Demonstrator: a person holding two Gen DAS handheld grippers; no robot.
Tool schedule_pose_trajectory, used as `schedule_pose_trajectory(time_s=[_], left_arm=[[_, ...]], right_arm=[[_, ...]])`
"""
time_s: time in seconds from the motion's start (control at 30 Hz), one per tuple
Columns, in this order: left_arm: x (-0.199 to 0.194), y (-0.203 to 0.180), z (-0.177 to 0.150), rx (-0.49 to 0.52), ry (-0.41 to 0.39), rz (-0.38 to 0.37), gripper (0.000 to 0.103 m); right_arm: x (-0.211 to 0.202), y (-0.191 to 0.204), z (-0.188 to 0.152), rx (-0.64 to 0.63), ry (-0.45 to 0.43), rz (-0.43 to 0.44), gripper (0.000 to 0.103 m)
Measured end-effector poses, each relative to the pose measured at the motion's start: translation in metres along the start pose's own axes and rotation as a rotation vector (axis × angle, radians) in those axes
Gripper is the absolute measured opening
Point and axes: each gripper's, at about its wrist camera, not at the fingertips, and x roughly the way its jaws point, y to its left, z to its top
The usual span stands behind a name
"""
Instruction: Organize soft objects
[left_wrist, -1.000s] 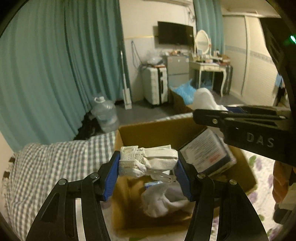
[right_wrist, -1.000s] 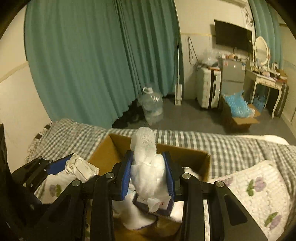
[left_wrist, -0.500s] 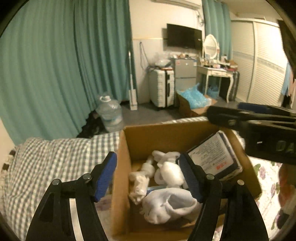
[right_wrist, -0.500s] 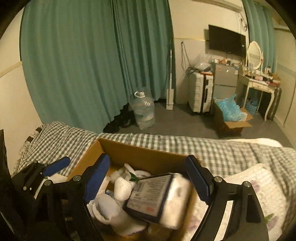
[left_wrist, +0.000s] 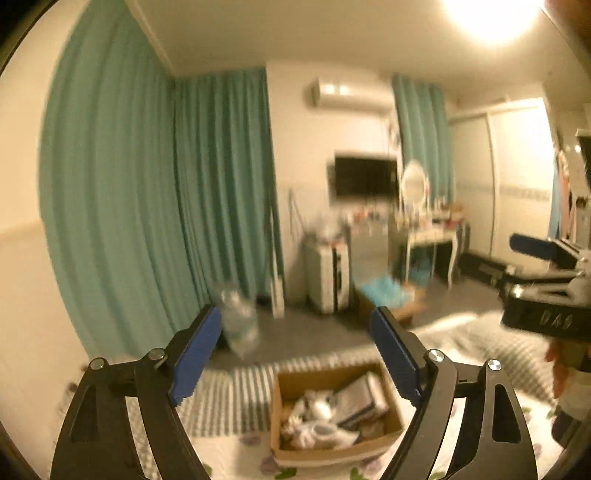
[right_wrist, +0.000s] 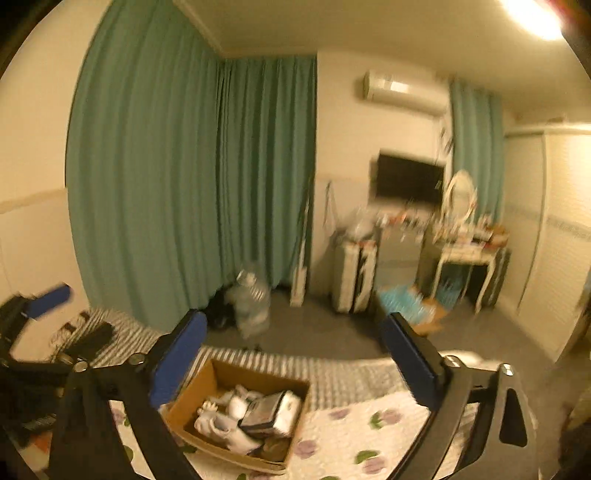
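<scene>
Here, both tongs are spread wide with nothing between their blue pads. The left gripper (left_wrist: 295, 354) and the right gripper (right_wrist: 291, 354) hang in the air above a bed, each pointing out across the room.

Below them, an open brown cardboard box (right_wrist: 184, 410) sits on the bed. Inside it lies a loose heap of white soft items (right_wrist: 225, 417), crumpled and rounded, too blurred to name one by one. A dark flat packet with a pale label (right_wrist: 264, 408) rests tilted against them, on the box's right side.

The box stands on a white quilt with purple flowers (right_wrist: 369, 435). Behind it lies grey-and-white checked bedding (left_wrist: 236, 391).

Beyond the bed, teal curtains (right_wrist: 192, 184) cover the corner. A clear water jug (right_wrist: 251, 299) stands on the grey floor beside them. Further right are a white suitcase (right_wrist: 352, 277), a wall-mounted television (right_wrist: 408, 182) and a white dressing table with an oval mirror (right_wrist: 460, 236).
</scene>
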Motion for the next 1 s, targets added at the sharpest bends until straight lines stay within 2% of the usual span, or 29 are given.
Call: schedule_pose_trajectory(time_s=[0.17,0.3,0.4,0.5,0.67,0.83,1.0], left_arm=[[-0.081,-0.011,0.028,0.038,-0.147,0.019,0.084],[-0.122,-0.018,0.027,0.064,-0.233,-0.004,0.085],[-0.134,-0.020,0.012,0.055,-0.242,-0.034,0.085],[-0.131,-0.016,-0.009,0.011,-0.218,-0.016,0.085],[-0.112,-0.019,-0.066,-0.040,-0.139,0.036,0.085],[-0.059,-0.015,-0.126,-0.075,-0.030,0.101,0.085],[-0.027,-0.014,-0.167,-0.091,0.062,0.138,0.085]], right_arm=[[-0.078,-0.002,0.023,-0.022,-0.085,-0.021,0.103],[-0.122,-0.007,0.019,-0.009,-0.129,-0.005,0.103],[-0.148,-0.007,0.003,0.008,-0.166,0.021,0.103],[-0.159,-0.009,-0.027,0.050,-0.184,0.032,0.103],[-0.134,-0.007,-0.096,0.081,-0.145,0.061,0.103],[-0.080,-0.002,-0.164,0.101,-0.079,0.099,0.103],[-0.031,0.011,-0.201,0.065,0.018,0.117,0.103]])
